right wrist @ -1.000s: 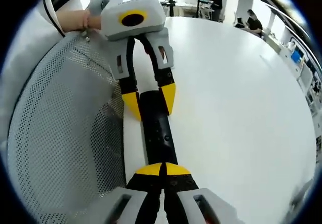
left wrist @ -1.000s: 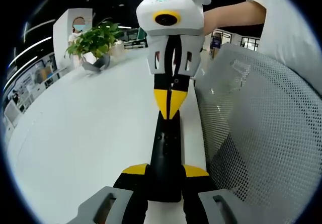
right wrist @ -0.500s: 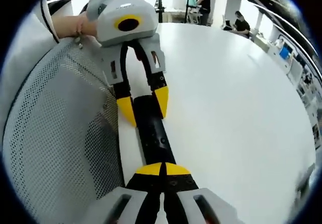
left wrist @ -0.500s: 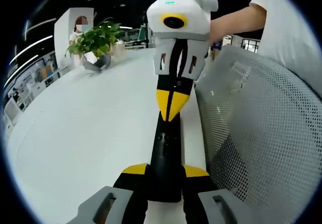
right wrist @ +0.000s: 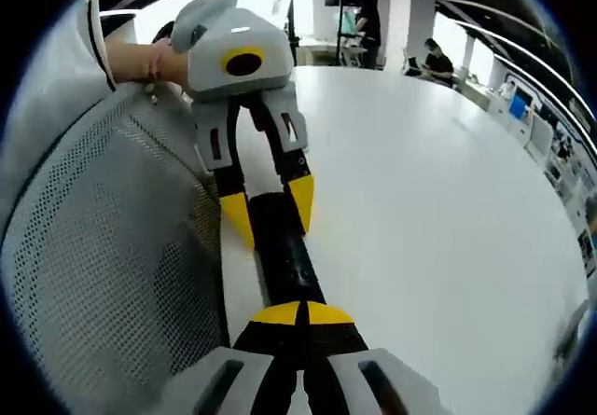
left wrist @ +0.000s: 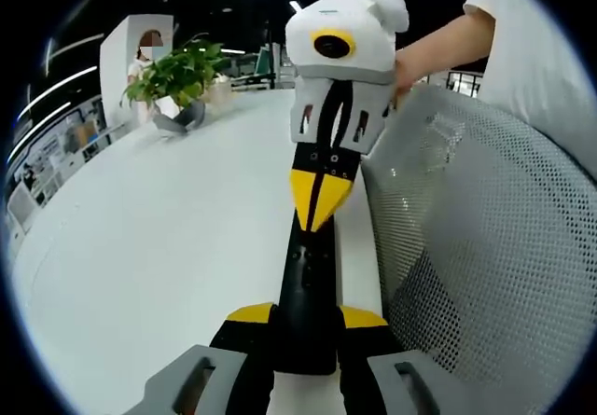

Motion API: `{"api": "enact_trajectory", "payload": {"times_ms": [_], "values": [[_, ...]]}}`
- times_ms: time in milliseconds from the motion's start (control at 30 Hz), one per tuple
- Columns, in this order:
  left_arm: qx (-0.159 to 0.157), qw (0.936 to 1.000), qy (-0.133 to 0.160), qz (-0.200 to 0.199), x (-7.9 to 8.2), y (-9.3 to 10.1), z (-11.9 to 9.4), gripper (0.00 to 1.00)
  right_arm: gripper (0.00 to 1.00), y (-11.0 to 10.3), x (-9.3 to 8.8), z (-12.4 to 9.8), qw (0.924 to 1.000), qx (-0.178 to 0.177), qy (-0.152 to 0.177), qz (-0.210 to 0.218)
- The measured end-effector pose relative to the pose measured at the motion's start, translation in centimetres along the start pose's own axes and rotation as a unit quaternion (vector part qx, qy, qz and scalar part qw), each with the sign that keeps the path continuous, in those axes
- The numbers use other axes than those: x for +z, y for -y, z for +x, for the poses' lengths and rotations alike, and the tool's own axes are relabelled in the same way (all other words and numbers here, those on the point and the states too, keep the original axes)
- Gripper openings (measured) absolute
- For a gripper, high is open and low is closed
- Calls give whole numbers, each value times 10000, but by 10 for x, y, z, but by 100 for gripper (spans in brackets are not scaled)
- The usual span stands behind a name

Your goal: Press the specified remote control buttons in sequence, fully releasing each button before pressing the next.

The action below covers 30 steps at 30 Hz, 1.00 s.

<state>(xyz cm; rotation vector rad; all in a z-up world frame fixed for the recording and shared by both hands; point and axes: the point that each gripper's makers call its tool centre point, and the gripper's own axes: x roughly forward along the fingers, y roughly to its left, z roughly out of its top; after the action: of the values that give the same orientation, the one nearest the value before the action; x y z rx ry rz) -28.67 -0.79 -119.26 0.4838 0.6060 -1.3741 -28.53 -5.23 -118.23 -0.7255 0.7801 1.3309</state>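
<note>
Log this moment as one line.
left gripper: shut on remote | right gripper: shut, tips at remote's face | remote on white table edge

Bright overhead light, fisheye-warped edges, perhaps slight blur

white table (left wrist: 159, 247) | on it: black remote (left wrist: 311, 275) (near edge), potted plant (left wrist: 173, 79), perhaps far end

place: open-plan office | cues: long white table (left wrist: 159, 247); mesh chair (left wrist: 485, 247); potted plant (left wrist: 173, 79); seated workers (right wrist: 438, 56)
</note>
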Motion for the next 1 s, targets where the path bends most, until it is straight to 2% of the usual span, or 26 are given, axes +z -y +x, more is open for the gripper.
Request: {"api": "enact_trajectory", "payload": {"times_ms": [33,67,100,200,300,367,400,467,500,667,833,900,1000], "values": [[-3,10000,5,-4,0,0,0,24,0,-1,0,1,9983,13,-240,-533],[-12,10000,14,-14,0,0,0,24,0,-1,0,1,9969,17,-324,-723],[-16,10000,16,-15,0,0,0,24,0,-2,1,2,9917,7,-563,-1156],[-6,10000,-12,19,0,0,0,24,0,-3,0,4,9841,-67,-930,-1512],[-8,10000,-12,15,0,0,0,24,0,-1,0,4,9907,-176,-858,-1040],[-7,10000,-12,22,0,0,0,24,0,0,2,3,9980,-246,-458,-355],[-6,10000,-16,24,0,0,0,24,0,1,3,2,9989,-276,-309,-222],[-4,10000,-15,24,0,0,0,24,0,-1,1,1,9978,-334,-316,-481],[-2,10000,-11,19,0,0,0,24,0,-1,1,1,9953,-380,-427,-782],[-2,10000,-3,11,1,0,0,24,0,-5,9,4,9932,-312,-515,-994],[-2,10000,-1,12,1,0,0,24,0,-5,10,7,9940,-37,-545,-950],[-3,10000,0,11,1,0,0,24,0,-5,9,8,9954,52,-582,-757],[-4,10000,1,13,1,0,1,24,0,-4,9,8,9985,112,-480,-235]]}}
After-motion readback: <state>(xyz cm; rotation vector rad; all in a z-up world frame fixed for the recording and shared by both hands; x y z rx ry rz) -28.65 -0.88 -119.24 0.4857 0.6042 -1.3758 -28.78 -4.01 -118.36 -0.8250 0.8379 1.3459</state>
